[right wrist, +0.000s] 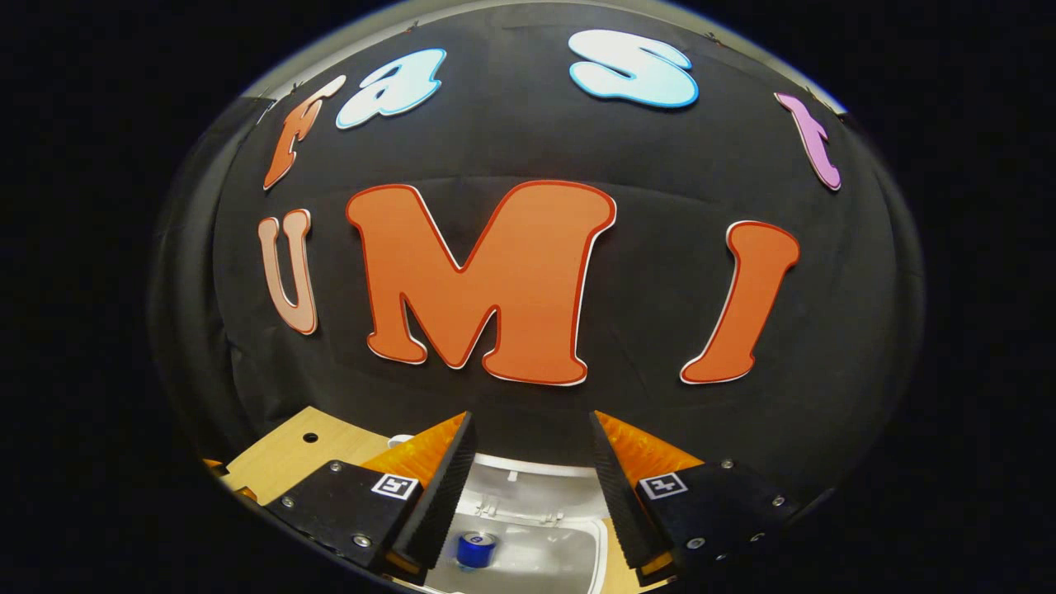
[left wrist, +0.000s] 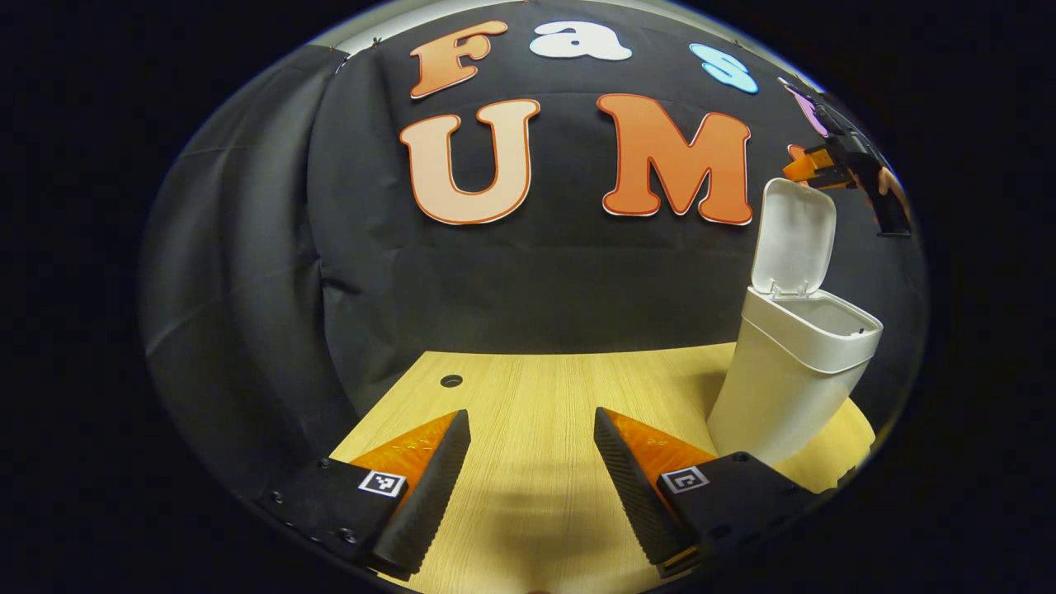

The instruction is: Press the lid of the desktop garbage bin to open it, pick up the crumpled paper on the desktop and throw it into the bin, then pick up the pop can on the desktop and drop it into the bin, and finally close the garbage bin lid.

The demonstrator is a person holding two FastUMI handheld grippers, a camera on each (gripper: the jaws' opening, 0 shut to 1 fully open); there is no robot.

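Two ribbed, wedge-shaped fingers of the left gripper [left wrist: 532,470] are seen spread apart in the left gripper view, with nothing held between them, above a pale wood-grain desktop [left wrist: 528,396]. A small round hole [left wrist: 451,380] is cut near the desktop's far left corner. At the right, a smooth white plastic garbage bin [left wrist: 775,379], tapered and round-cornered, is stood near the desktop's right edge; its lid [left wrist: 794,238] is raised upright on a rear hinge. Beyond the lid, the right gripper [left wrist: 813,169] is seen high up, held in a hand [left wrist: 891,186]. Open desktop is left between the left gripper's fingers and the bin.

In the right gripper view, the right gripper [right wrist: 528,478] is seen with its jaws released and empty, held above the open bin [right wrist: 536,528]. A blue pop can [right wrist: 477,548] is seen lying inside the bin, below the left finger. The crumpled paper cannot be made out. Part of the desktop [right wrist: 280,462] is seen at the lower left.
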